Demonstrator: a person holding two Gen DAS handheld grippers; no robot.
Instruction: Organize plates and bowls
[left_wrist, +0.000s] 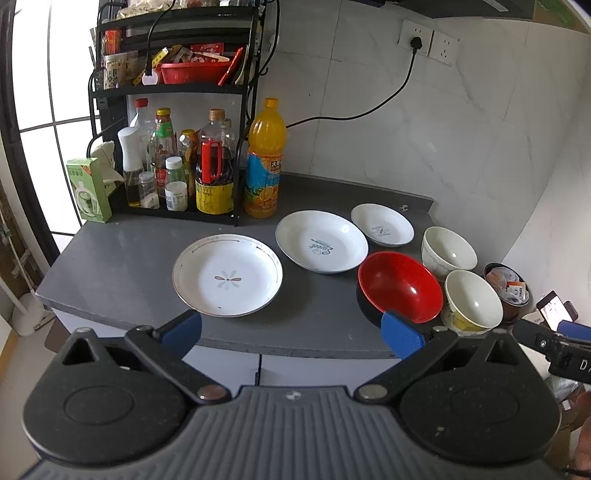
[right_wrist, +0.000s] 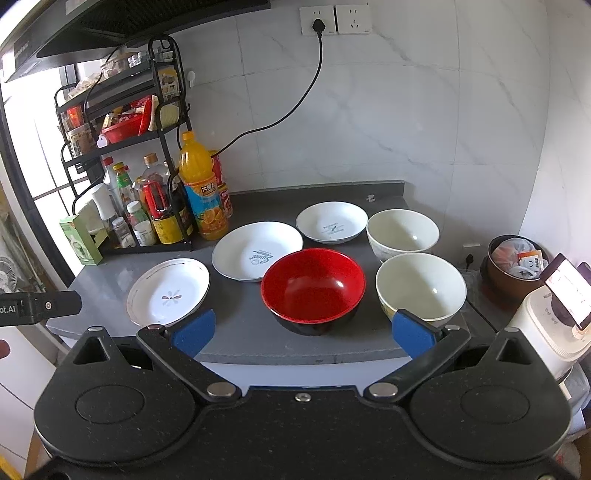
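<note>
Plates and bowls are all laid out singly across the grey countertop (right_wrist: 240, 343), nothing stacked yet, and that spread tells the story: every piece sits apart so each can be picked on its own. Along the left side runs the line of three plates, the gold-rimmed plate (left_wrist: 227, 275) closest to the front edge, the large printed plate (left_wrist: 321, 242) behind it towards the middle, the small printed plate (left_wrist: 382, 225) furthest back near the wall. The bowls cluster at the right end: the red bowl (right_wrist: 313, 286) by the front edge, touching or nearly touching the large printed plate's rim, with the front white bowl (right_wrist: 421, 286) just beside it and the rear white bowl (right_wrist: 402, 230) behind that one.

Both tongs hang back off the front edge, short of the crockery. The left gripper (left_wrist: 291, 330) has its blue pads spread wide and grips nothing; it faces the gap between the gold-rimmed plate and the red bowl. The right gripper (right_wrist: 303, 332) is likewise fully spread and empty, squared up on the red bowl.

My read: this is the very start, both tools held open and level to choose a first pick. The condiment rack (left_wrist: 173, 110) and the orange juice bottle (left_wrist: 264, 158) crowd the back left corner, so sorting room is towards the front.
</note>
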